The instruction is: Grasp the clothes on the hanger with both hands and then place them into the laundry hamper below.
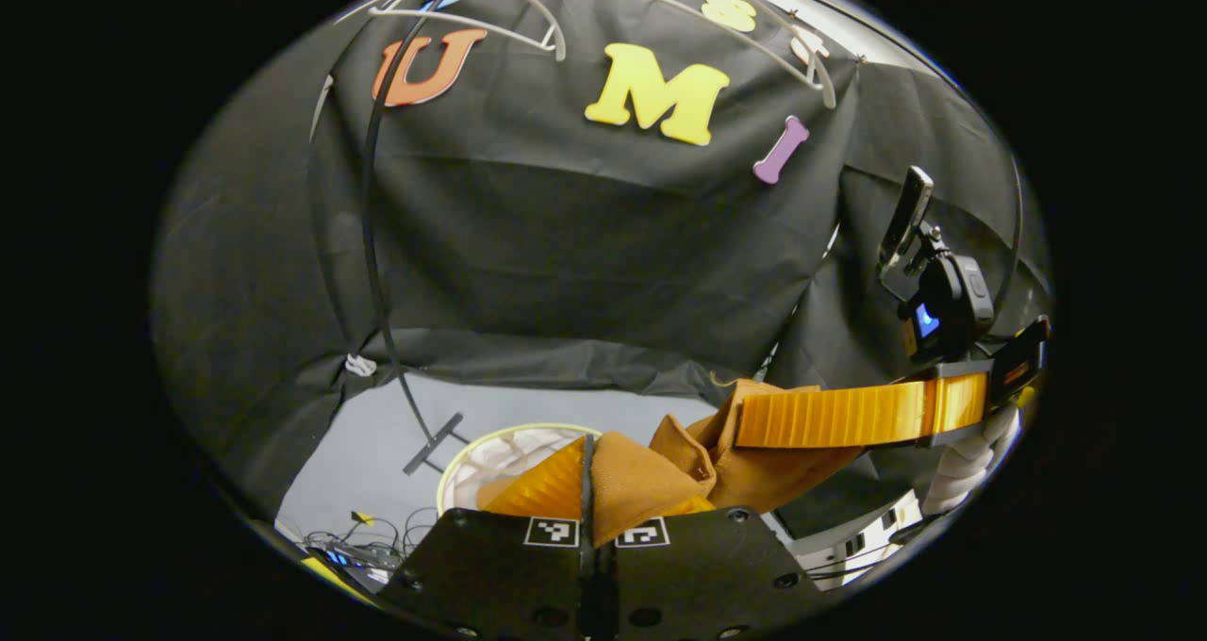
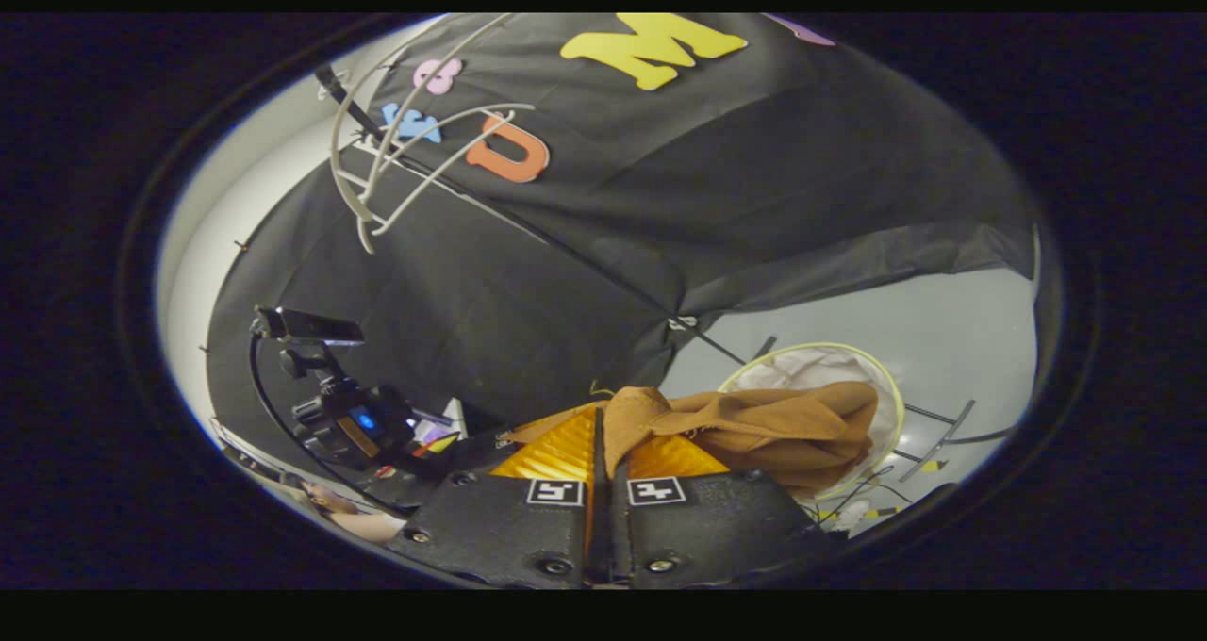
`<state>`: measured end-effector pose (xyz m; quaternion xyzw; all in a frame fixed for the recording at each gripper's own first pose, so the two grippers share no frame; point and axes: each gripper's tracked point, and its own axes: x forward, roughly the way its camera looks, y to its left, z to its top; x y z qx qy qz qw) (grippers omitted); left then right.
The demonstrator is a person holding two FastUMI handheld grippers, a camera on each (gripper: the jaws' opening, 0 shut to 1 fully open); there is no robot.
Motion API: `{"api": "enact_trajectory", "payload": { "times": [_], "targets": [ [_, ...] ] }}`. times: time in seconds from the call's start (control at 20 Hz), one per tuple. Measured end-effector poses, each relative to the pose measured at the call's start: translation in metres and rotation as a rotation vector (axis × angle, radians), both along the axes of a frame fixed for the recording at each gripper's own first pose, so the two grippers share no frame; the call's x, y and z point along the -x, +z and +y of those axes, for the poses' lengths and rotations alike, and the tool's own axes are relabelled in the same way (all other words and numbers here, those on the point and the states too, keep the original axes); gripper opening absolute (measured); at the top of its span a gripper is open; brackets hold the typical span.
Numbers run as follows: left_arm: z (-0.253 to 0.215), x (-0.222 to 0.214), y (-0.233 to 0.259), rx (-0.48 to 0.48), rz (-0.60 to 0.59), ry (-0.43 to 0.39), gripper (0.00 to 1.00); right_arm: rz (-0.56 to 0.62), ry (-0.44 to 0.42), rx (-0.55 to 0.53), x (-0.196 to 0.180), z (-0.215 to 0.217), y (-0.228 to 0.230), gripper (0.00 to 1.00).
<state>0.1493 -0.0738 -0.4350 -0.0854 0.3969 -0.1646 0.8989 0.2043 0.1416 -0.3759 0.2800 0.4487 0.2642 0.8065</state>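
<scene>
A brown garment (image 1: 651, 476) is seen at the lower centre of the left gripper view, bunched in folds and stretched between two sets of tongs. The left tongs (image 1: 588, 490) are clenched on one end of it at the bottom centre, the cloth pinched between the two closed fingers. The other end is grasped by the right tongs (image 1: 754, 419), which reach in from the right edge of the frame; a white-gloved hand (image 1: 967, 457) is seen at their base, low on the right.

In the right gripper view the same garment (image 2: 754, 429) is spread from the bottom centre toward the lower right. The right tongs (image 2: 600, 467) are clenched on it, with cloth rising out of the closed fingers.

The laundry hamper (image 1: 490, 457) is seen just behind and below the garment, left of centre at the bottom of the left gripper view, its pale rim round and white lining visible inside. In the right gripper view the hamper (image 2: 882, 377) lies at the lower right, and the garment hangs across its opening.

White hangers (image 2: 377, 165) are seen on a dark rail in the upper left of the right gripper view, against the black cloth wall (image 2: 754, 179). In the left gripper view the hangers (image 1: 528, 28) arc across the top of the frame. Grey floor (image 1: 377, 443) lies around the hamper.
</scene>
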Motion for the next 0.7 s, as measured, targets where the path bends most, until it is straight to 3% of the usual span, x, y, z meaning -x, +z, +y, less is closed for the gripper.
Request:
{"api": "enact_trajectory", "payload": {
  "times": [0.4,0.7],
  "targets": [
    [0.011,0.059,-0.073,-0.029,0.178,0.033,0.06,0.148,0.015,0.185,0.036,-0.018,-0.09,0.04],
    [0.021,0.071,-0.081,-0.066,0.221,0.04,0.06,0.174,0.003,0.258,0.044,-0.022,-0.108,0.04]
  ]
}}
